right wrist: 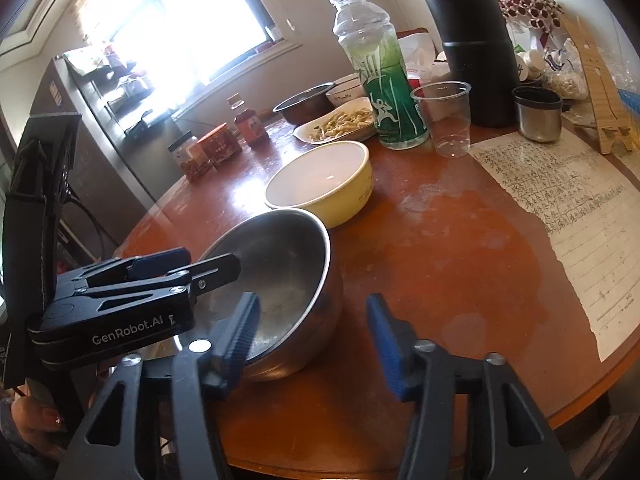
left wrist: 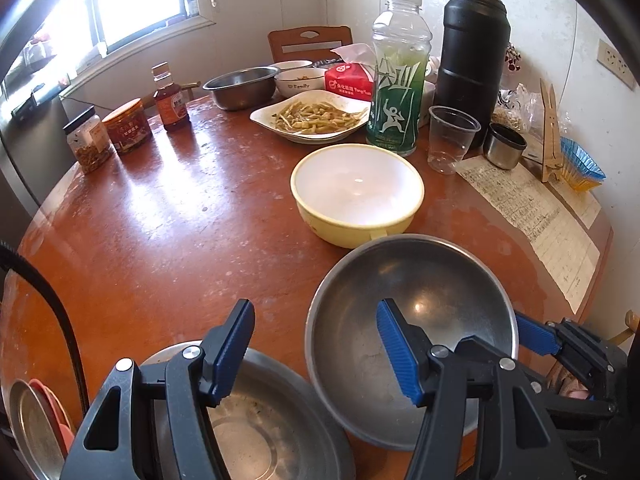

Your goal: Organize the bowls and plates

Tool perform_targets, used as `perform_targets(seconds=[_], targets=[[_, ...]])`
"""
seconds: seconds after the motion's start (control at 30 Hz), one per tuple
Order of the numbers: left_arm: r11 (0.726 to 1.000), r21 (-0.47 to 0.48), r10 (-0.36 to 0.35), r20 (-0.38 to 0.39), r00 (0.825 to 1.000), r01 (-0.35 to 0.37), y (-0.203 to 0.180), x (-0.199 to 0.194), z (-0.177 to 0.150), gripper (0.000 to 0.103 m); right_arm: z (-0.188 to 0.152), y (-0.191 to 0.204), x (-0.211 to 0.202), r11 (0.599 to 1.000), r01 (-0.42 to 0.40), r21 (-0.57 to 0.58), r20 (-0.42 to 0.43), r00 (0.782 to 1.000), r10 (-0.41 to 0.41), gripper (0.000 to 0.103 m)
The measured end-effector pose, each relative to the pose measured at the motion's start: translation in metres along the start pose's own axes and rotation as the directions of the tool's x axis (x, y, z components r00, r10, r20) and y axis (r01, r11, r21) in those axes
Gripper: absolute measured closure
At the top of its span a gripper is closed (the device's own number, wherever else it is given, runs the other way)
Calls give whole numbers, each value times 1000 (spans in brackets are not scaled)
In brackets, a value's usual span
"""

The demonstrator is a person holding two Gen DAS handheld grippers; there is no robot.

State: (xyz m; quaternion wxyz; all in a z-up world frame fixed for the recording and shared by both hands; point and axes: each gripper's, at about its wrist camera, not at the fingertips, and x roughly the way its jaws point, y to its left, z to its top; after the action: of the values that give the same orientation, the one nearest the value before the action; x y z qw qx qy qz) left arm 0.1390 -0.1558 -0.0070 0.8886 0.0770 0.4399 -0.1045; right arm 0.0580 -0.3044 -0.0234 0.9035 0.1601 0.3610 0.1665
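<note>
Left hand-held gripper (left wrist: 316,350): lower centre, jaws apart astride the near rim of the steel bowl (left wrist: 412,312), not clamping it; likely lining up a lift.
Right hand-held gripper (right wrist: 312,340): lower centre, one pad at the bowl's rim, the other clear; nothing held.
Steel plate (left wrist: 248,420): bottom edge, just beside the bowl, bare but smeared.
Yellow bowl (left wrist: 356,196): mid-frame behind it, empty.
White dish (left wrist: 308,118): farther up the table (left wrist: 168,216), holding leftover food.

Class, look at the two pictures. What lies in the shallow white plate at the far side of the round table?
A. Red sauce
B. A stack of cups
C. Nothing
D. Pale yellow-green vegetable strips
D: the shallow white plate holds a heap of pale yellow-green vegetable strips.
</note>
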Motion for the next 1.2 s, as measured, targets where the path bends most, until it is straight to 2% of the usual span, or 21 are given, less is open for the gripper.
perform_targets(seconds=[0.13, 0.27, 0.37, 0.4, 0.53, 0.73, 1.2], targets=[[1000, 22, -2, -7, 1000, 2, -5, 6, 2, 41, 1, 4, 2, 1000, 4, -23, 1, 1000, -4, 55], [999, 25, -28, -33, 999, 29, -7, 15, 4, 46, 3, 2, 7, 1000, 13, -22, -9, 1000, -13, 58], [999, 21, -48, -62, 997, 50, -9, 23, 3, 59, 4, 1, 12, 1000, 14, -14, -23, 1000, -14, 65], [998, 18, -57, -68, 996, 58, -10, 25, 3, 68, 4, 1, 13, 1000, 21, -16, -26, 999, -21, 67], [998, 5, -67, -76, 995, 68, -12, 26, 4, 69, 8, -1, 17, 999, 38, 5, -29, 999, -38, 72], [989, -42, -142, -77, 987, 139, -6, 24, 8, 72, 17, -6, 17, 998, 55, 24, -12, 998, -55, 73], [978, -86, -192, -34, 981, 189, 9, 10, 13, 72, 35, 1, 10, 999, 20, 39, 41, 999, -22, 73]])
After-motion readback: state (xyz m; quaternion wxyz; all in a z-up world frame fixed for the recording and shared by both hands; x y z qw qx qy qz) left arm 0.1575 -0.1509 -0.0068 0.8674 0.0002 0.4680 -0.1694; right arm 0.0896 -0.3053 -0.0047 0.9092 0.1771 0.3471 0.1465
